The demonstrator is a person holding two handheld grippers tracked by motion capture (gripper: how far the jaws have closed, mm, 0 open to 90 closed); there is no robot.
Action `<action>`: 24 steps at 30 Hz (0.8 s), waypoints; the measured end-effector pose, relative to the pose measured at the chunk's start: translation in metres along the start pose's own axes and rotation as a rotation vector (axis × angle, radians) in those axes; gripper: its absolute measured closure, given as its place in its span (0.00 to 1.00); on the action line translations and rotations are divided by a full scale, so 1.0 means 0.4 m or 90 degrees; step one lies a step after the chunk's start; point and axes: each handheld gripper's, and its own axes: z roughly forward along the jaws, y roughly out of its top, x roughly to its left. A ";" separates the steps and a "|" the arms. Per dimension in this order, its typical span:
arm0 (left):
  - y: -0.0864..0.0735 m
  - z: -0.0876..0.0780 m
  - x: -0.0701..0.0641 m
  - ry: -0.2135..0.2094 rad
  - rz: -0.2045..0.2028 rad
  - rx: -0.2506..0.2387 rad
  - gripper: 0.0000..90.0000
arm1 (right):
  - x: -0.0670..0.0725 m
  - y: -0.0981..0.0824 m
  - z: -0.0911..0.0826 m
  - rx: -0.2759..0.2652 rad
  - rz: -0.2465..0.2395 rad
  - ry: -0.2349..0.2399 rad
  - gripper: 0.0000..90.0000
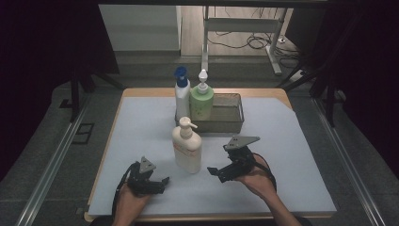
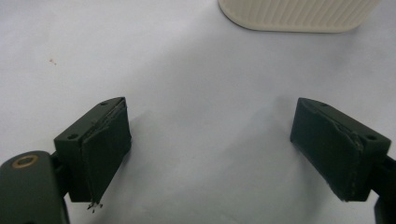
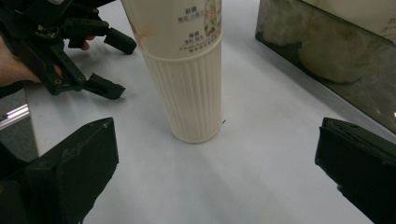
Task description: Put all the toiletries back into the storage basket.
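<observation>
Cream pump bottle (image 1: 187, 149), one of it, stands upright between your two grippers: just past your right gripper (image 1: 217, 172), ahead of its jaws and slightly left in the right gripper view, and up-right of your left gripper (image 1: 163, 182), near but not touching. Both grippers are released, jaws spread wide with nothing between them (bare sheet under each). Count: three bottles total, two grippers, one tray. Beyond the cream bottle, farther from both grippers, sits a clear tray (image 1: 232, 111) with a green pump bottle (image 1: 201, 101) in its left end; a white bottle with blue cap (image 1: 181, 94) stands at the tray's left, inside or beside I cannot tell. Surface: white sheet (image 1: 291, 155) over a wooden tabletop (image 1: 141, 92). Room: dim, grey floor (image 1: 56, 160), cables (image 1: 244, 42) and a white frame (image 1: 273, 52) at the far end.
</observation>
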 end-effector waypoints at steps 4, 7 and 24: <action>0.000 0.000 0.000 0.000 0.000 0.000 0.13 | 0.011 0.017 0.011 -0.003 -0.002 -0.001 0.00; 0.000 0.000 0.000 0.000 0.000 0.000 0.13 | 0.020 0.029 0.020 0.002 -0.013 -0.007 0.00; 0.000 0.000 0.000 0.000 0.000 0.000 0.13 | 0.054 0.104 0.081 -0.004 -0.029 -0.012 0.04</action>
